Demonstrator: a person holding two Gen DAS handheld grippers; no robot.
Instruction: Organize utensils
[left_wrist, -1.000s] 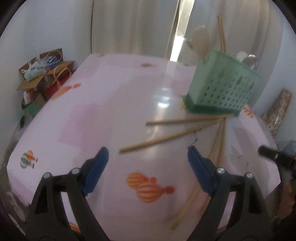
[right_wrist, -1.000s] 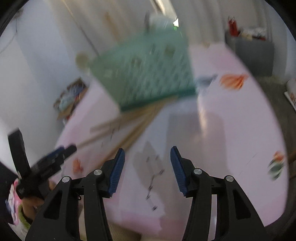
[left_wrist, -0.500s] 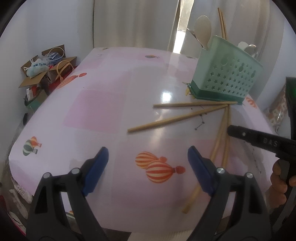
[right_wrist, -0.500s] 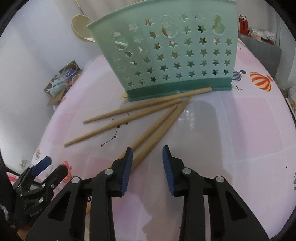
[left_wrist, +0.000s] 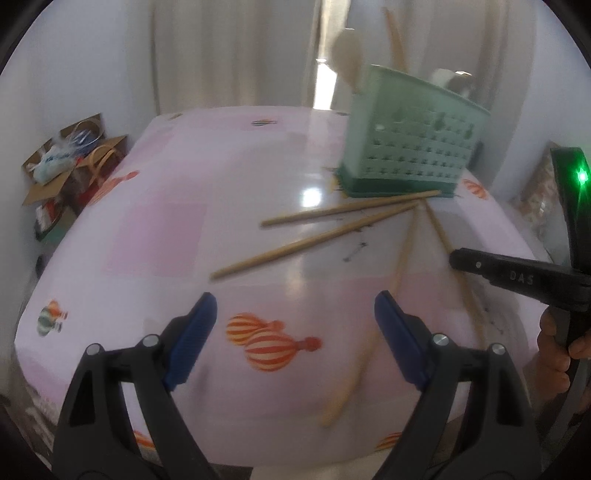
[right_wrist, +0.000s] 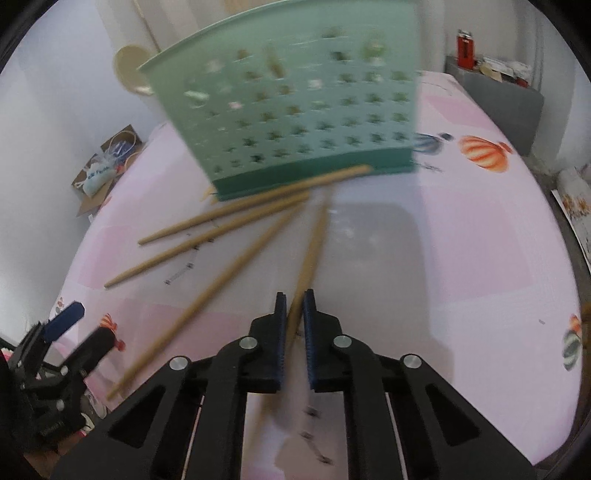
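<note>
A green perforated utensil basket (left_wrist: 413, 155) (right_wrist: 295, 110) stands on the pink table, with a pale spoon (left_wrist: 347, 55) and chopsticks standing in it. Several wooden chopsticks lie fanned out in front of it (left_wrist: 317, 240) (right_wrist: 207, 236). My right gripper (right_wrist: 294, 310) is shut on one chopstick (right_wrist: 312, 247), whose far end points at the basket. The right gripper also shows at the right of the left wrist view (left_wrist: 517, 277). My left gripper (left_wrist: 295, 321) is open and empty above the table's near edge, left of the chopsticks.
The table has a pink cloth (left_wrist: 184, 221) with balloon prints. A cardboard box of clutter (left_wrist: 66, 162) sits on the floor at the left. A grey cabinet (right_wrist: 498, 99) with a red item stands beyond the table. Curtains hang behind.
My right gripper has closed from half open onto one chopstick and swung it away from its neighbour. My left gripper has stayed open, shifting only slightly.
</note>
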